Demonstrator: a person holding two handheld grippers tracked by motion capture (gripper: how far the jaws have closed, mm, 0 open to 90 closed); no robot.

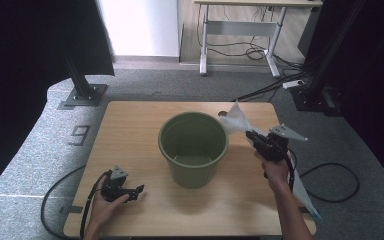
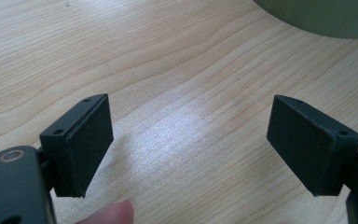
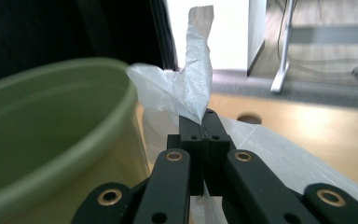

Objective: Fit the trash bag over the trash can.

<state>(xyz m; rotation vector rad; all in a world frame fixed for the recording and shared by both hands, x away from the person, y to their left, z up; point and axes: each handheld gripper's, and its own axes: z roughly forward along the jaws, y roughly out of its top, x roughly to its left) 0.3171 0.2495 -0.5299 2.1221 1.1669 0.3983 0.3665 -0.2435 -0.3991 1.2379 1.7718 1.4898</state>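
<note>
wooden, pale-grained rectangular table top (image 1: 130, 135) carried everything, with a round olive-green plastic bucket (image 1: 194, 148) standing upright and empty at its middle. just right of the bucket's rim hung a thin white translucent plastic bag (image 1: 235, 120), its top lifted off the table and its long tail trailing back toward the table's near right corner. the right gripper (image 1: 252, 136) was clamped tight on a bunched fold of that bag, jaws pressed together with the film standing up between them (image 3: 193, 88), close beside the bucket wall but not over the opening. the left gripper (image 1: 139, 190) rested low on the table at the near left, well apart from the bucket, its jaws spread wide with nothing between the pads (image 2: 91, 140). judged from this, the step in hand was bringing the bag to the bucket to line it; the next move called for raising the bag mouth over the rim while the idle left gripper came in to catch the opposite edge and spread it open
</note>
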